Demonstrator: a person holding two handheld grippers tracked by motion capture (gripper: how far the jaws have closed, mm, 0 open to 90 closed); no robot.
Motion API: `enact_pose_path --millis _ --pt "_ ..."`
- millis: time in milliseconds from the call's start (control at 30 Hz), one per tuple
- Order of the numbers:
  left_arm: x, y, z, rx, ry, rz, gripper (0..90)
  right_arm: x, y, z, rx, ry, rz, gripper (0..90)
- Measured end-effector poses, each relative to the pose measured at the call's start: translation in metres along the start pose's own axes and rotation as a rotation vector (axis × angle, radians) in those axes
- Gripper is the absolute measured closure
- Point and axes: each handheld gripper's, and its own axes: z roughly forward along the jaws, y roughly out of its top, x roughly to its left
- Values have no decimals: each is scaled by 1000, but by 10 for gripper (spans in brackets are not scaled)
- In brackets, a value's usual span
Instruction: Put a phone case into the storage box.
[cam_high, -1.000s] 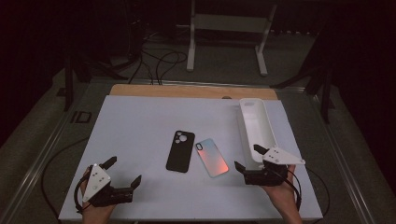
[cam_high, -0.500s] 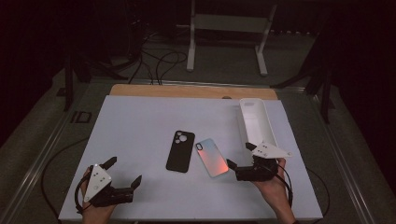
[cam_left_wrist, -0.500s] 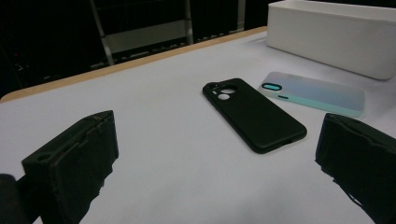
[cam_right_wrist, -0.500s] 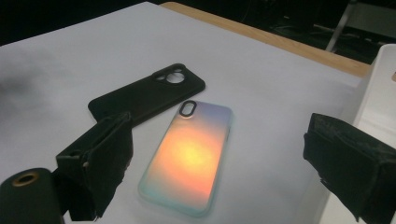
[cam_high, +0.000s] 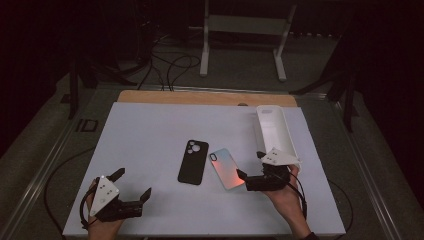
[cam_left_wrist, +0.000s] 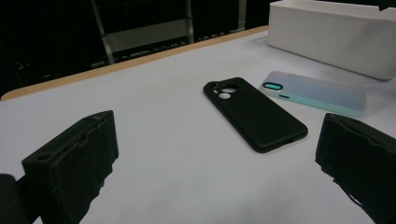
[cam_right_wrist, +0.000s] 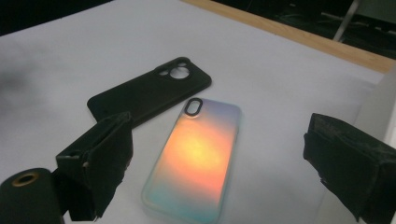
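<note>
We look down on a white desk (cam_high: 150, 140) with two phone cases lying flat near its middle. The iridescent phone case (cam_high: 226, 169) (it glows orange and teal) lies just beside the black phone case (cam_high: 192, 161), the two apart by a narrow gap. A long white tray (cam_high: 276, 131) stands at the desk's right side.

Our right hand-held gripper (cam_high: 252, 169) sits close to the iridescent case's right edge, jaws spread wide and holding nothing; in the right gripper view the case (cam_right_wrist: 198, 158) lies on the desk between and beyond the two jaws, untouched.

Our left hand-held gripper (cam_high: 131, 185) rests near the front left of the desk, well apart from both cases, its jaws also released and empty.
</note>
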Motion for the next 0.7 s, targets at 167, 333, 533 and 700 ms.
enact_pose_path --millis 167,333,533,700 --pt "0 0 0 2 0 -2 0 4 4 9 30 -3 -7 83" --pt "0 0 0 2 1 -3 0 6 6 15 52 -2 -6 84" --pt "1 0 0 1 2 -7 0 8 7 26 93 4 -2 84" --pt "1 0 0 6 0 -5 0 9 6 35 129 2 -8 83"
